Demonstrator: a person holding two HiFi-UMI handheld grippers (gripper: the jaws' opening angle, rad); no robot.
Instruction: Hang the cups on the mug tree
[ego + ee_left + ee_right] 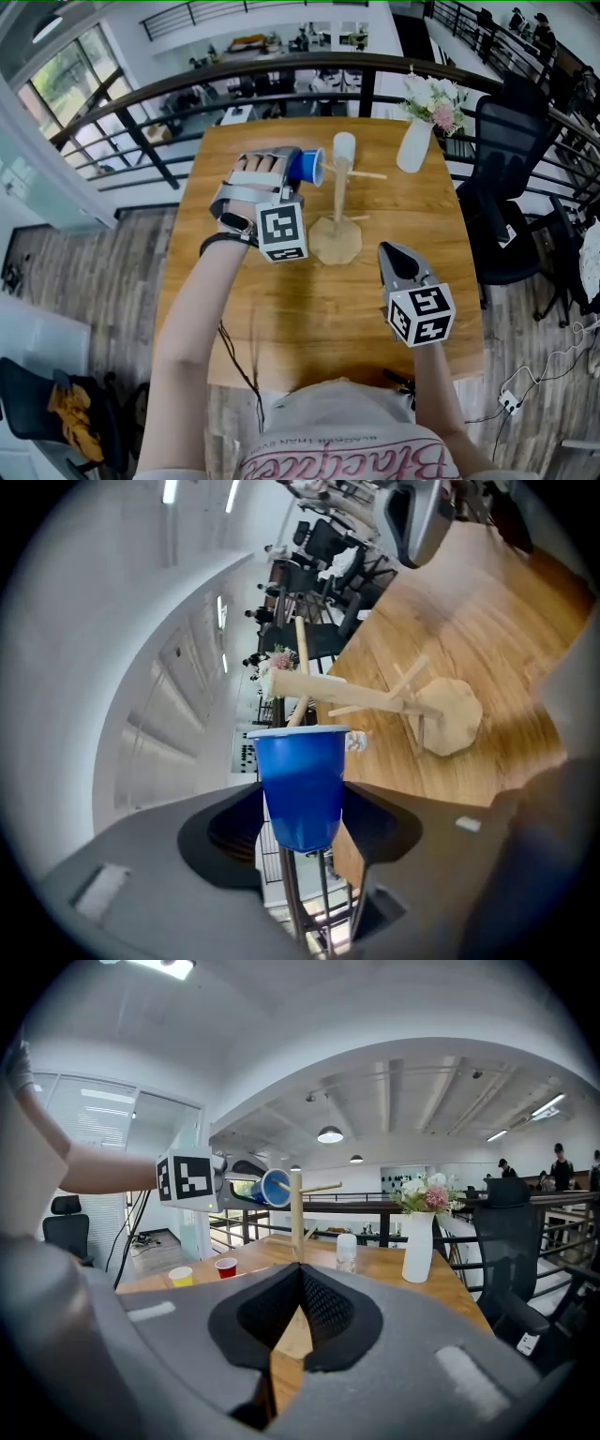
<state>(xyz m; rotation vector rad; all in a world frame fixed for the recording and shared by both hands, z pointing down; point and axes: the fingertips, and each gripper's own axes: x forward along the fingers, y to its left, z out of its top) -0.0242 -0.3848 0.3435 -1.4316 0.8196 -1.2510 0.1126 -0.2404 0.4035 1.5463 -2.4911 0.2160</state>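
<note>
Bare wooden table [202, 281]. Left gripper [296, 171] pinching the blue cup [309, 169] just beside the mug tree [338, 202], at its ten o'clock. Right gripper [392, 251] pressed together, five o'clock. Flower vase [413, 145] at one, black railing [187, 89] behind.

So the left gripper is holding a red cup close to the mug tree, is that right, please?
Not quite: the cup in the left gripper is blue, not red, as the left gripper view shows. It is indeed held close to the mug tree.
</note>
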